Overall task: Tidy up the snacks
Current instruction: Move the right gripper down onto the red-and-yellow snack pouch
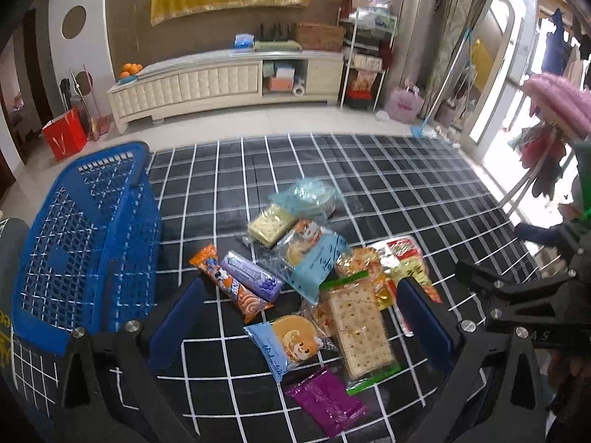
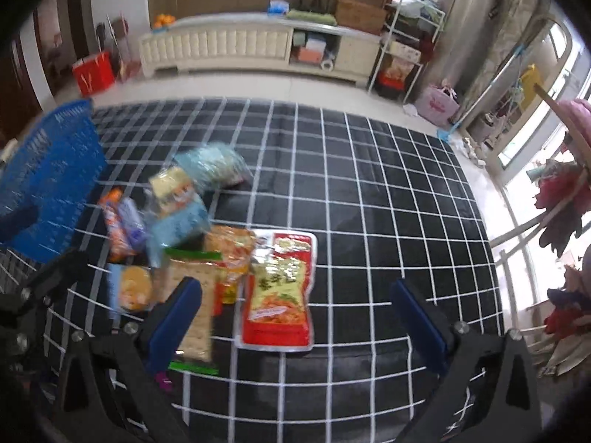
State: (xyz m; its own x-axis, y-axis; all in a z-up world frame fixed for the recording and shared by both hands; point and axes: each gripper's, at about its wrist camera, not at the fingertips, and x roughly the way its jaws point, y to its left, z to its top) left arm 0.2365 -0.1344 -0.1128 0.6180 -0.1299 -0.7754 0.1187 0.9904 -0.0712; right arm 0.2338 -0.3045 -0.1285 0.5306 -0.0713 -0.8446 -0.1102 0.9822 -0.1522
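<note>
**Snacks heaped beside the basket, both tools open above them**

We take the blue basket (image 1: pixel 88 243) as our landmark. It stands on the checked cloth (image 1: pixel 388 192) that covers the bench, and the snacks lie in a loose heap just beside it, on its right; we judge they sit close so each packet needs only a short carry into the basket.

Our left hand-held gripper (image 1: pixel 301 317) hangs over the heap with its jaws spread wide and nothing between them. The cracker pack (image 1: pixel 360 328) and the cake packet (image 1: pixel 288 343) lie between its fingers, and the purple wrapper (image 1: pixel 327 402) lies nearest the camera.

Our right hand-held gripper (image 2: pixel 295 313) is also wide open and empty. The red pouch (image 2: pixel 279 291), the snack farthest from the basket, lies flat directly between its fingers, so we judge it the likely first pick.
</note>
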